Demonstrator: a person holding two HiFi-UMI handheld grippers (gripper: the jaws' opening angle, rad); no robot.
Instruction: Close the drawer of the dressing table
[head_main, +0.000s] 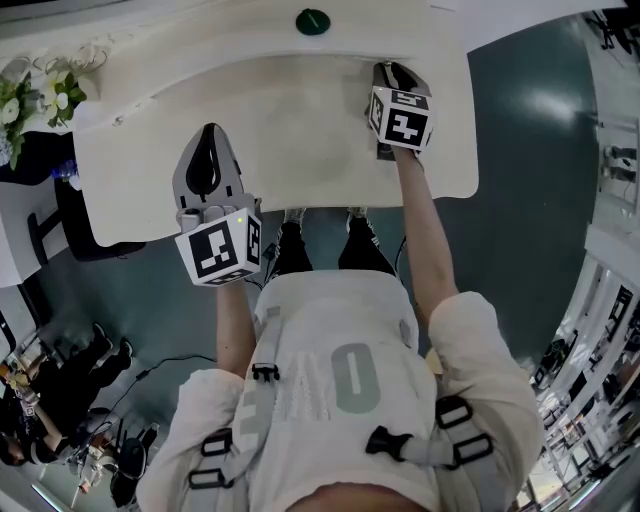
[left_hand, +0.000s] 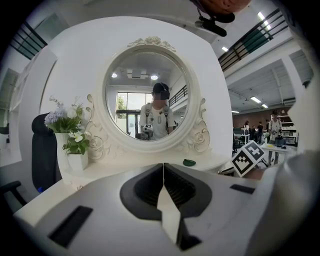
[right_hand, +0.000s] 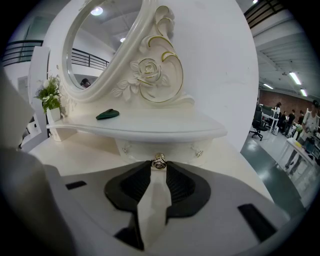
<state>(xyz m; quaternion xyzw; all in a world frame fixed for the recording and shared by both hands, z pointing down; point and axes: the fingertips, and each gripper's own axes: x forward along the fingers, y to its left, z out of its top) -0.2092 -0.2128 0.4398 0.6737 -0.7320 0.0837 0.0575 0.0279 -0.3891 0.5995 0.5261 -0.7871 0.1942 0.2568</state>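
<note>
Right gripper view has my right gripper (right_hand: 159, 166) nipped on the small brass knob (right_hand: 159, 161) of the drawer (right_hand: 145, 148), jaws only a little apart with the knob between the tips. The drawer sits under the shelf (right_hand: 150, 131), at the back right of the table top (right_hand: 85, 155); I cannot tell how far out it stands. The risk I see is a skewed push: the round knob could slip from my tips, or the drawer could jam crooked. The shelf edge overhangs just above, so headroom is tight, and the table's right edge is near. My left gripper (left_hand: 163, 170) is closed on nothing, over the front left, well apart
</note>
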